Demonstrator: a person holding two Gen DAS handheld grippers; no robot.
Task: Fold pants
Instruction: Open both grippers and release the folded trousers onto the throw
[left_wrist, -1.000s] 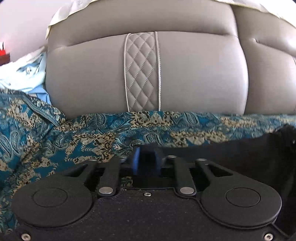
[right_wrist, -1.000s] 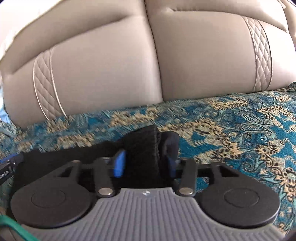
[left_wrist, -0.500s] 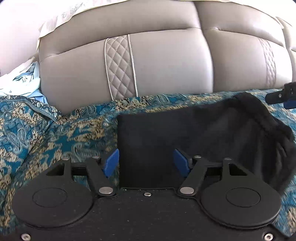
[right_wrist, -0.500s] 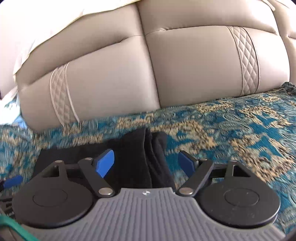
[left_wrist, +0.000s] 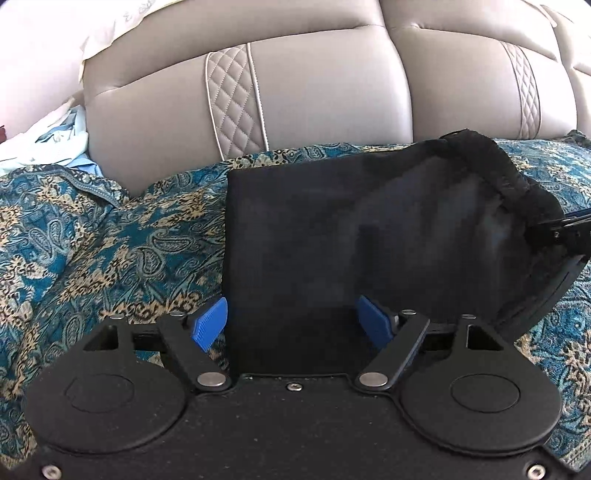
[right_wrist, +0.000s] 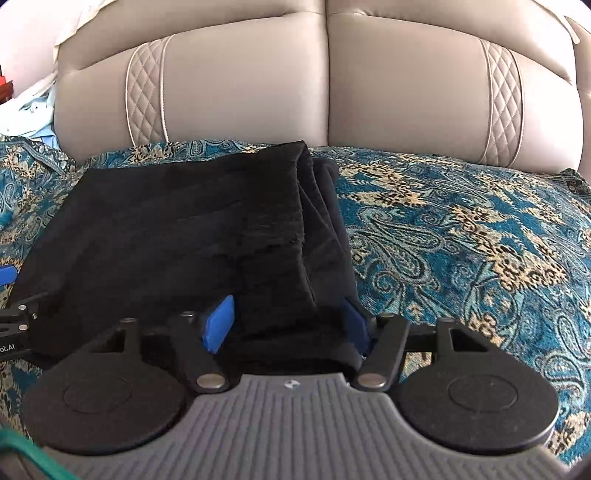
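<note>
The black soft fabric pants (right_wrist: 177, 229) look light and floppy; take the thick right edge. Left claw (left_wrist: 291, 323) and right claw (right_wrist: 288, 325) both spread apart.

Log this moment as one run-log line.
pants: folded, on patterned cover | left gripper: open | right gripper: open | sofa back: behind

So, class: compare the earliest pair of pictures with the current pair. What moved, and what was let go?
Both grippers opened and backed away: the left gripper and right gripper each released the black pants, which now lie folded on the patterned cover. The sofa back is unchanged.
</note>
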